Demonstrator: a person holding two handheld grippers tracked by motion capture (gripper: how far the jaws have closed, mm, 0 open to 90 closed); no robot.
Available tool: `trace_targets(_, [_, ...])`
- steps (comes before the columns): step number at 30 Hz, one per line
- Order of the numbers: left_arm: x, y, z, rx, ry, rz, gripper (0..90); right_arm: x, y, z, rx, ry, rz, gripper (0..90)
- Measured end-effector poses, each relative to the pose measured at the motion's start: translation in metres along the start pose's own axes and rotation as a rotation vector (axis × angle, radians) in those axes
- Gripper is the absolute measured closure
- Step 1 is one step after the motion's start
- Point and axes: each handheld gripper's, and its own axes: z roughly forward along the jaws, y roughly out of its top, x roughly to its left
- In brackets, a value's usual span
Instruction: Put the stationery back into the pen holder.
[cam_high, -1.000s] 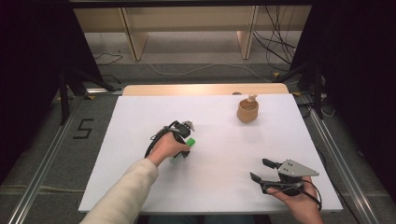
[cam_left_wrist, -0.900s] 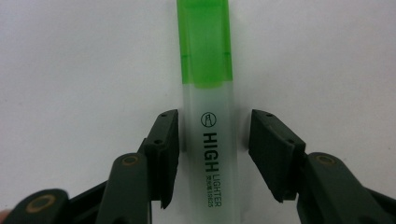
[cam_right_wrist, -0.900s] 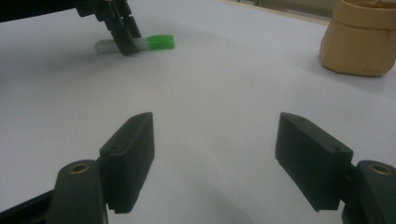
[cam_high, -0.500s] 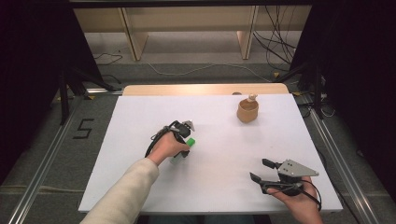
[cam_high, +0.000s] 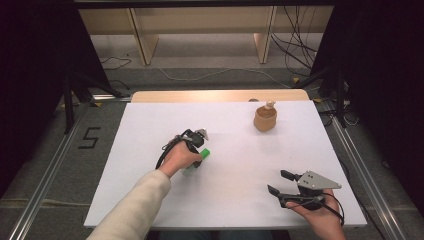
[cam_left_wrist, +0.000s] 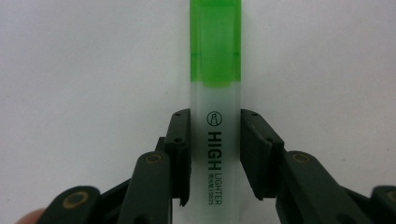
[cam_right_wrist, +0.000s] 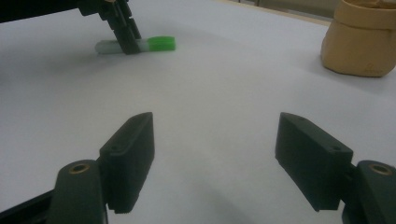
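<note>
A highlighter (cam_left_wrist: 215, 140) with a clear barrel and a green cap lies on the white table (cam_high: 140, 130), left of centre. My left gripper (cam_left_wrist: 215, 119) points down over it. Its jaws have just been closing, and both pads now sit against the barrel's sides, just below the cap. In the high view the hand covers most of the left gripper (cam_high: 196, 151), and the green cap of the highlighter (cam_high: 205, 154) sticks out to the right. My right gripper (cam_high: 276, 182) rests low near the front right of the table, open, with nothing between its pads (cam_right_wrist: 130, 154).
A tan wooden pot (cam_high: 265, 119) with a small knobbed piece on top stands at the back right, also in the right gripper view (cam_right_wrist: 364, 42). Bare white tabletop lies between the two grippers. Cables run on the floor beyond the table.
</note>
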Motion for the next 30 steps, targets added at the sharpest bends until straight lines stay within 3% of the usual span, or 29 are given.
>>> trace_targets(9, [0.0,-0.001,0.0,-0.006,0.001,0.002,66.2,0.0,0.0,0.0,0.001,0.0,0.002,29.1])
trace_targets(17, [0.003,-0.008,-0.004,-0.06,-0.012,-0.004,66.5,0.0,0.0,0.0,-0.001,0.001,0.002,29.1])
trace_targets(20, [0.001,-0.013,-0.01,-0.121,-0.023,-0.007,66.5,0.0,0.0,0.0,-0.001,0.003,0.006,29.1])
trace_targets(30, [-0.019,-0.038,-0.022,-0.36,-0.036,0.067,66.5,0.002,0.002,0.003,-0.017,0.015,0.018,29.4])
